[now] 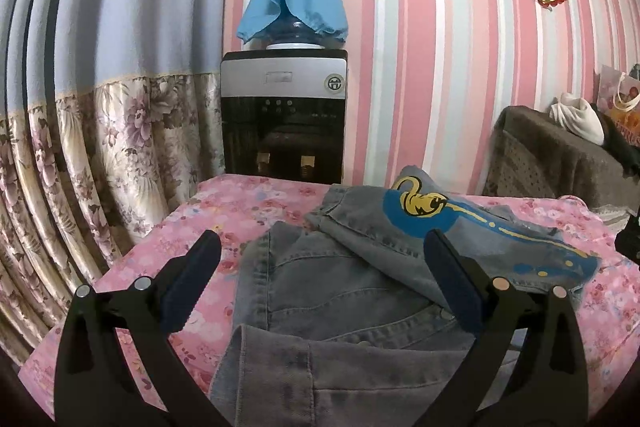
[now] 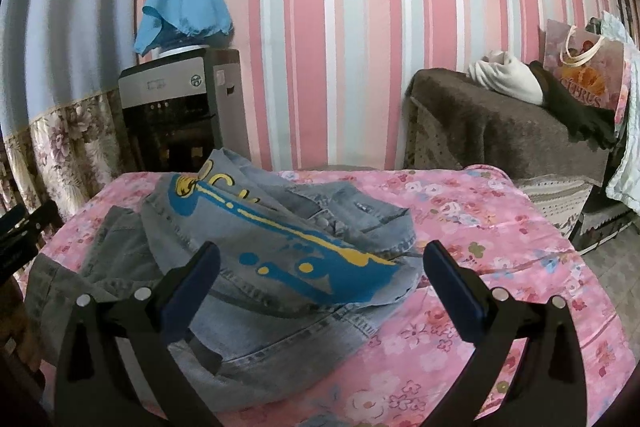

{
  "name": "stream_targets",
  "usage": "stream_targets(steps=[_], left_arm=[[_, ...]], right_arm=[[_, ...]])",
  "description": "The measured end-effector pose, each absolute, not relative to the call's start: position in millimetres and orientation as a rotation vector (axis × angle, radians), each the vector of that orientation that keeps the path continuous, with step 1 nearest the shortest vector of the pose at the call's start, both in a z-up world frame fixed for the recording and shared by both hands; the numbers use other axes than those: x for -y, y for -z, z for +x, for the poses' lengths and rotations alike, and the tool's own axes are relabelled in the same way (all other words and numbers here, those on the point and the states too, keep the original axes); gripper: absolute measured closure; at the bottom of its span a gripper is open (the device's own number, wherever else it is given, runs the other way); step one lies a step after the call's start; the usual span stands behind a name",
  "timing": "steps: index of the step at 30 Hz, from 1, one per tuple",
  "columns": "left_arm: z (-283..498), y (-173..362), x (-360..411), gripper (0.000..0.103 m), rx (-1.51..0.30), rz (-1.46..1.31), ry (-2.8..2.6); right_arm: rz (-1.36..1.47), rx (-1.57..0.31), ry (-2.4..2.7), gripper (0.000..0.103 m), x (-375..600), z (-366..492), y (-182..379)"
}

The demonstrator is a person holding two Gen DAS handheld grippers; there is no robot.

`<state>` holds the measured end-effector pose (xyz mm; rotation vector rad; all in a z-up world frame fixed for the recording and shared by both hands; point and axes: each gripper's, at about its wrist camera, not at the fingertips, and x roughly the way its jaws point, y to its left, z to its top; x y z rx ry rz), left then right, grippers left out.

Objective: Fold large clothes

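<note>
A grey denim jacket (image 1: pixel 340 299) lies crumpled on the pink floral tablecloth (image 1: pixel 192 223), with a blue and yellow print (image 1: pixel 448 215) on the flap folded over its top. My left gripper (image 1: pixel 320 267) hovers open above the jacket's near left part, with nothing between its fingers. In the right wrist view the same jacket (image 2: pixel 256 267) fills the table's left half. My right gripper (image 2: pixel 320 275) stands open over the printed flap's near right corner. The left gripper's black body (image 2: pixel 20 231) shows at the far left edge.
A water dispenser (image 1: pixel 284 115) with a blue cloth over its bottle stands behind the table against the striped wall. A floral curtain (image 1: pixel 100 147) hangs at the left. A brown covered sofa (image 2: pixel 500 119) with clothes and a bag sits at the right. Bare tablecloth (image 2: pixel 500 227) lies right of the jacket.
</note>
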<state>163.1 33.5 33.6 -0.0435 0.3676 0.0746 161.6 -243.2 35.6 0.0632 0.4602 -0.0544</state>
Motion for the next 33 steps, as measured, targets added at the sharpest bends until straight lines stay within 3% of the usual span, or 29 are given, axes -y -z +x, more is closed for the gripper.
stream_targets(steps=[29, 31, 33], left_arm=[[174, -35, -69, 0.003, -0.405, -0.005, -0.094], [173, -31, -80, 0.003, -0.435, 0.011, -0.087], [164, -24, -90, 0.003, -0.477, 0.009, -0.056]], right_arm=[[0.052, -0.759, 0.156, 0.002, 251, 233, 36], [0.049, -0.772, 0.139, 0.013, 250, 235, 41], [0.049, -0.779, 0.116, 0.034, 248, 235, 44]])
